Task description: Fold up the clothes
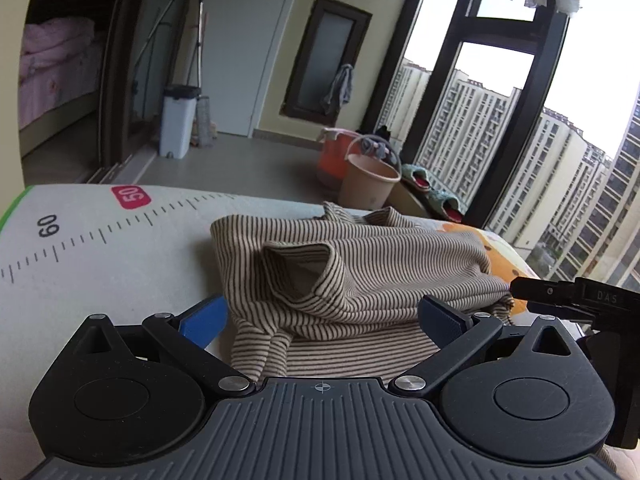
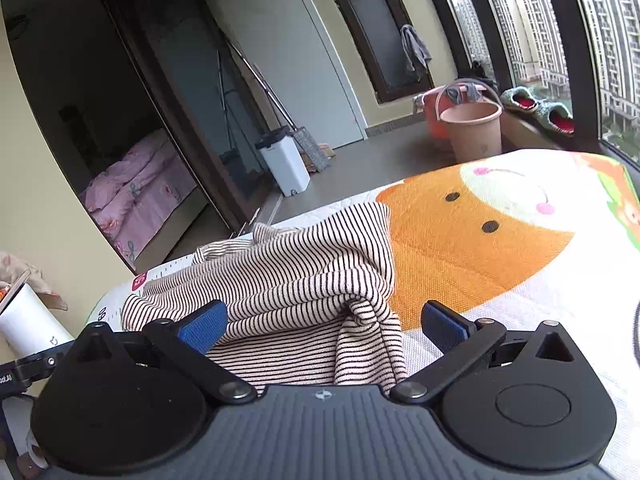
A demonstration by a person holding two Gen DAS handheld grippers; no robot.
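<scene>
A beige garment with thin dark stripes (image 1: 352, 276) lies bunched and partly folded on a printed mat (image 1: 100, 248). My left gripper (image 1: 322, 320) is open, its blue pads on either side of the garment's near edge, holding nothing. In the right wrist view the same striped garment (image 2: 304, 284) lies on the mat (image 2: 500, 248) with its orange cartoon print. My right gripper (image 2: 324, 326) is open, its pads straddling the garment's near right corner fold. The right gripper's body (image 1: 576, 300) shows at the right edge of the left wrist view.
The mat has a ruler scale (image 1: 128, 216) along its left side. Beyond the mat stand pink and orange buckets (image 2: 472, 128), a white bin (image 2: 286, 164), slippers on the window sill (image 2: 540, 108) and large windows. A white cylinder (image 2: 28, 320) stands at the left.
</scene>
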